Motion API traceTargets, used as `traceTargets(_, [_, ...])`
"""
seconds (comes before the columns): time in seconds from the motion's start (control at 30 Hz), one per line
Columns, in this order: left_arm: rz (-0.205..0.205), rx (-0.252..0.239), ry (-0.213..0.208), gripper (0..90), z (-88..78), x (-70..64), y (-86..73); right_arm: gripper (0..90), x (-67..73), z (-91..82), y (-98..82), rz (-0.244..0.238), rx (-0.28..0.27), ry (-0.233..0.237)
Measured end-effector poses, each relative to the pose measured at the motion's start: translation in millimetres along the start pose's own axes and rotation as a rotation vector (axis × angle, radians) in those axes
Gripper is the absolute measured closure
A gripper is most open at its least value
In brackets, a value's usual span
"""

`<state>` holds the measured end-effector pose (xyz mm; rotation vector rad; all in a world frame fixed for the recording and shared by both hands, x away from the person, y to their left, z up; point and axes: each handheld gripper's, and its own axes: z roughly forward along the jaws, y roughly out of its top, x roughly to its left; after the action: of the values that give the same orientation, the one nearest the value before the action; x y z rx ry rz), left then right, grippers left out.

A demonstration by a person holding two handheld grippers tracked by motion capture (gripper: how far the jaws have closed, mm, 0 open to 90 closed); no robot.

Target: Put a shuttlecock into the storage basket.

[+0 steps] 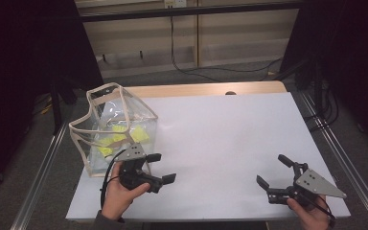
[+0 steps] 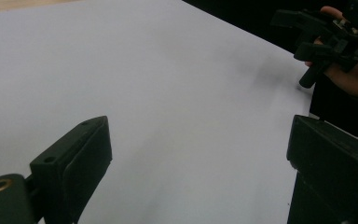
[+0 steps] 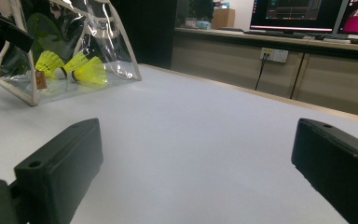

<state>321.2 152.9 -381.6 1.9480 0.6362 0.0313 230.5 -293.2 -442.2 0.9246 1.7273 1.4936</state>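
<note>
A clear plastic bag with beige trim (image 1: 112,125) stands at the left of the white table (image 1: 220,139). Yellow shuttlecocks (image 1: 120,136) lie inside it; in the right gripper view the bag (image 3: 70,51) and the shuttlecocks (image 3: 74,65) sit at the far left. My left gripper (image 1: 161,167) is held just right of the bag's front corner, open, with nothing between its jaws (image 2: 200,158). My right gripper (image 1: 273,170) is open near the table's front right, pointing left over bare table (image 3: 196,158). In the left gripper view the right gripper (image 2: 307,42) appears at the top right, held in a hand.
The table's wooden back edge (image 1: 211,88) meets a metal frame with rails along both sides (image 1: 43,167). Cables (image 1: 211,69) run over the floor behind. Monitors (image 3: 303,14) stand on a counter beyond the table in the right gripper view.
</note>
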Motion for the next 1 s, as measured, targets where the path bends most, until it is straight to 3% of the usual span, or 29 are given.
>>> traceTargets(0.6, [0.027, -0.014, 0.012, 6.4, 1.3, 0.5, -13.7, 1.7, 0.8, 0.1, 0.2, 0.000, -0.001, 0.003])
traceTargets(1.0, [0.023, -0.026, 0.019, 6.2, 1.1, 1.4, -24.0, 1.7, 1.0, 0.2, 0.0, -0.004, 0.003, 0.004])
